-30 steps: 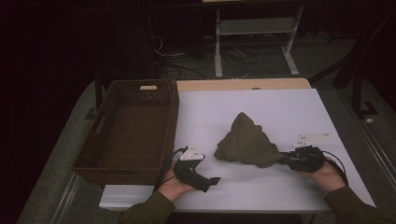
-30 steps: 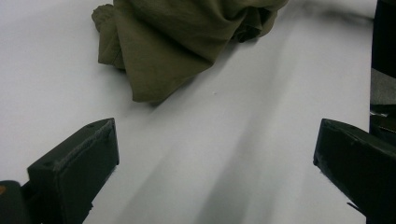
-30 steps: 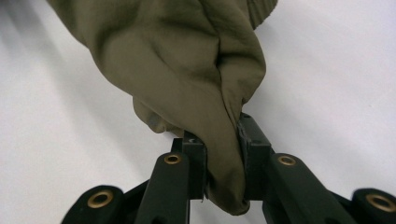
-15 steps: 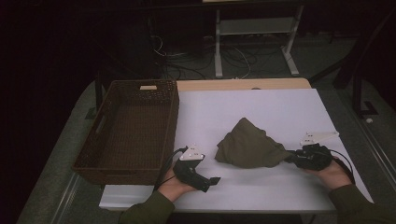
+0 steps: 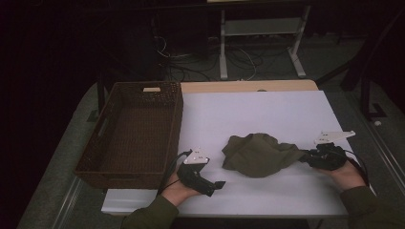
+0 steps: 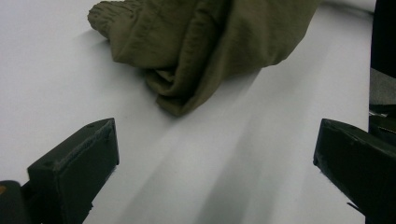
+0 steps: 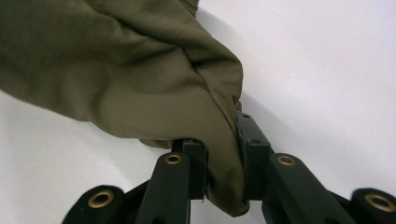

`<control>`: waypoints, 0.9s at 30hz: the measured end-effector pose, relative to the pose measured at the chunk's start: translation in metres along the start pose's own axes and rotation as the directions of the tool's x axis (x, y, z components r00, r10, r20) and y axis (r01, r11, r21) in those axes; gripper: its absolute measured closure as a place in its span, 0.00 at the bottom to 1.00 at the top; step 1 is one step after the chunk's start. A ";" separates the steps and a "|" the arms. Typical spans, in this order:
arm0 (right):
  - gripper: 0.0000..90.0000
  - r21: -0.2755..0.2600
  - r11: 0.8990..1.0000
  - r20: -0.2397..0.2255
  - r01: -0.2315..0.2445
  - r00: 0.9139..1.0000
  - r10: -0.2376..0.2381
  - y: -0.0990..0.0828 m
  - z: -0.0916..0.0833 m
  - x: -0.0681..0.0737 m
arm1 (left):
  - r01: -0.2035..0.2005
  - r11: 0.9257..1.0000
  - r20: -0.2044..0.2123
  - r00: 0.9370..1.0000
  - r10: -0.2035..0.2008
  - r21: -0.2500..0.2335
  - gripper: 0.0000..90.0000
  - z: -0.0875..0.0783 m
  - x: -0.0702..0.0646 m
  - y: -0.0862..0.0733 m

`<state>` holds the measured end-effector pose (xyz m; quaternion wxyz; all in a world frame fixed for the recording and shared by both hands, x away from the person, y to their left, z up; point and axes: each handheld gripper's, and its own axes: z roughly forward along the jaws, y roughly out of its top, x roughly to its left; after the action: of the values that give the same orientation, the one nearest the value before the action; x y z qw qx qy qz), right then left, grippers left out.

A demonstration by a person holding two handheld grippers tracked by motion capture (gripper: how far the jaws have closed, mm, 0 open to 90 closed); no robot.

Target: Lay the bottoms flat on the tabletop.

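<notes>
Now the olive-green cloth [image 5: 260, 153] lies crumpled on the white table [image 5: 267, 114], to the right of the brown wicker basket [image 5: 138, 131] and apart from it. A drawn-out corner of the cloth reaches toward the right gripper [image 5: 305, 157], whose jaws are pinched together on that corner; in the right gripper view a fold of the fabric [image 7: 224, 177] is squeezed between the two black jaws, and the rest of the cloth spreads away above them. The left gripper [image 5: 217, 185] rests near the table's front edge, just below and left of the cloth and not touching it. In the left gripper view its jaws stand spread wide with bare table between them, and the cloth [image 6: 205, 51] sits ahead of them, a rolled hem nearest. The basket stands at the table's left edge, beside the left gripper.
</notes>
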<state>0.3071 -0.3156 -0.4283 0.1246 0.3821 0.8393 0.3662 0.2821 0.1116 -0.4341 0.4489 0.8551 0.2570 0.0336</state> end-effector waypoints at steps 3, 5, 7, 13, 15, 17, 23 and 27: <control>0.85 0.001 1.000 0.006 -0.005 1.000 0.005 -0.001 -0.001 -0.002 | 0.000 1.000 0.000 1.000 0.000 0.000 0.00 0.000 0.000 0.000; 0.85 0.001 1.000 0.013 -0.008 1.000 0.008 -0.001 -0.001 -0.005 | 0.000 1.000 0.000 1.000 0.000 -0.001 0.00 0.000 0.000 0.000; 0.85 0.000 1.000 0.019 -0.015 1.000 0.015 -0.001 -0.002 -0.007 | 0.000 1.000 0.000 1.000 0.000 -0.002 0.00 0.000 0.000 0.000; 0.85 0.005 0.999 0.037 -0.032 0.999 0.032 -0.004 -0.002 -0.015 | -0.001 1.000 0.000 1.000 0.001 0.000 0.00 0.000 0.000 0.000; 0.85 0.006 0.999 0.039 -0.031 0.999 0.031 -0.004 -0.003 -0.016 | -0.001 1.000 0.000 1.000 0.001 0.001 0.00 0.000 0.000 0.000; 0.85 0.005 0.999 0.036 -0.034 0.999 0.033 -0.004 -0.002 -0.016 | -0.002 1.000 0.000 1.000 0.002 0.001 0.00 0.000 0.000 0.000; 0.74 -0.005 0.999 0.038 -0.044 0.998 0.044 -0.006 -0.003 -0.015 | -0.001 1.000 0.000 1.000 0.001 0.001 0.00 0.000 0.000 0.000; 0.68 -0.011 0.999 0.034 -0.050 0.998 0.050 -0.008 -0.005 -0.014 | 0.000 1.000 0.000 1.000 0.000 -0.001 0.00 0.000 0.000 0.000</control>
<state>0.3098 -0.3324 -0.4314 0.1319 0.4086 0.8252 0.3670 0.2824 0.1117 -0.4342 0.4493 0.8549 0.2571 0.0334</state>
